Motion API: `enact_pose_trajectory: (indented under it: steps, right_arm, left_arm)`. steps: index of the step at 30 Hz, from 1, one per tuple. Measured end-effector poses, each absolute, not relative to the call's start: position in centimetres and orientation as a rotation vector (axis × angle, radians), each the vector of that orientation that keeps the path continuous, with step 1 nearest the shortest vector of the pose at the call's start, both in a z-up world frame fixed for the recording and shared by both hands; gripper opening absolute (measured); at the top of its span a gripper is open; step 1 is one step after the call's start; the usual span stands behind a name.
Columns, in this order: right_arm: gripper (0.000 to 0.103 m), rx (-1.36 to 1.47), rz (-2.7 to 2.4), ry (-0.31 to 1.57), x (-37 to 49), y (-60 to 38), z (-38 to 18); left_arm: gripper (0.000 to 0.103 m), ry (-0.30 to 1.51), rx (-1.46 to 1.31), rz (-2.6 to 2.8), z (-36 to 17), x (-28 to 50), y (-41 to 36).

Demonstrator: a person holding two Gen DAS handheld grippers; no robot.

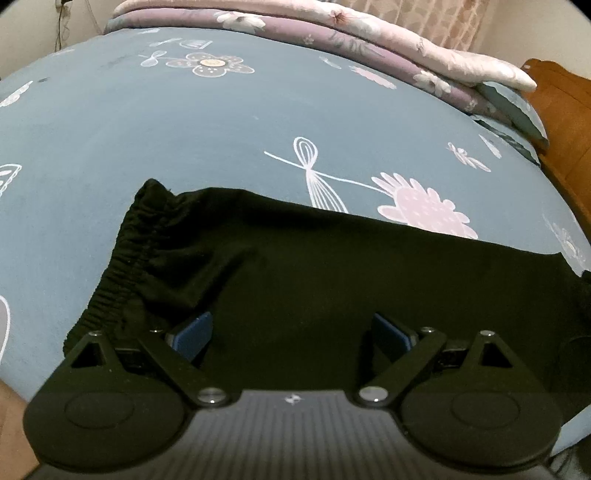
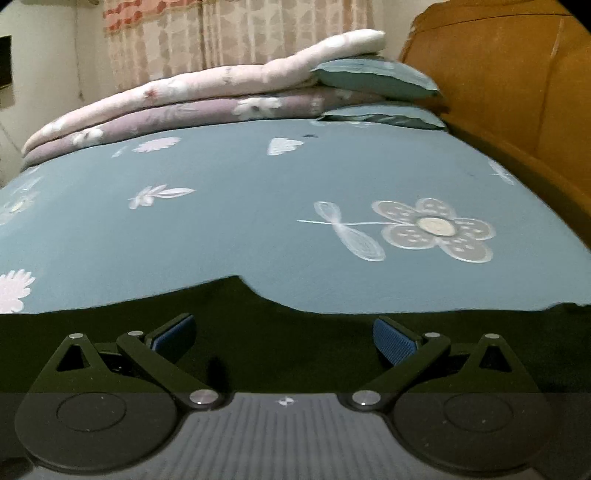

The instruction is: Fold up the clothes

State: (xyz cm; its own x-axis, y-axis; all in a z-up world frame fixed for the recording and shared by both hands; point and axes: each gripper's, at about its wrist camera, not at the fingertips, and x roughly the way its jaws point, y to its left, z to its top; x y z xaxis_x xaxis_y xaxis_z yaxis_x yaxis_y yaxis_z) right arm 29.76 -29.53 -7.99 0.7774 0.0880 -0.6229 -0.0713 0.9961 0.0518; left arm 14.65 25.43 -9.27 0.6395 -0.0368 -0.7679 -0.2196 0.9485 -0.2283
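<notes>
Two grippers hover low over one black garment (image 1: pixel 295 266) spread flat on the blue floral bedsheet (image 1: pixel 147 140). Left gripper (image 1: pixel 291 332): blue pads (image 1: pixel 195 334) spread wide apart, nothing between them, poised above the garment just beside its gathered elastic waistband (image 1: pixel 129 258). Right gripper (image 2: pixel 284 338): fingers equally wide, gripping nothing, above the garment's other end; fabric edge there shows a raised peak against the sheet. Garment lies at the near side of the sheet. Folded pink and purple quilts (image 2: pixel 166 99) are stacked at the sheet's far edge, well apart from the garment, with teal pillows (image 2: pixel 376 77) beside them against the wooden headboard (image 2: pixel 498 81). Patterned curtain (image 2: pixel 229 33) hangs behind the quilts.
</notes>
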Motion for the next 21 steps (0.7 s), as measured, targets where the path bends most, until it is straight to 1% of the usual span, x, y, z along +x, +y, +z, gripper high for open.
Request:
enact_pose_trajectory:
  steps: [5, 10, 14, 19, 21]
  right_arm:
    - [0.103, 0.043, -0.011, 0.744, 31.1, -33.3, -10.0]
    - [0.103, 0.050, -0.060, 0.695, 28.9, -34.4, -8.2]
    - [0.103, 0.016, -0.124, 0.753, 28.3, -36.2, -9.6]
    - [0.103, 0.064, -0.169, 0.681, 25.6, -37.9, -8.3]
    - [0.103, 0.043, -0.203, 0.685, 24.9, -38.6, -8.5]
  left_arm:
    - [0.095, 0.877, -0.305, 0.103, -9.3, 14.7, 25.2]
    - [0.096, 0.878, -0.305, 0.104, -9.4, 14.8, 25.2]
    - [0.098, 0.877, -0.294, 0.103, -9.5, 14.9, 25.0]
    - [0.098, 0.872, -0.301, 0.097, -9.5, 14.8, 25.1]
    - [0.098, 0.873, -0.299, 0.097, -9.5, 14.9, 25.1]
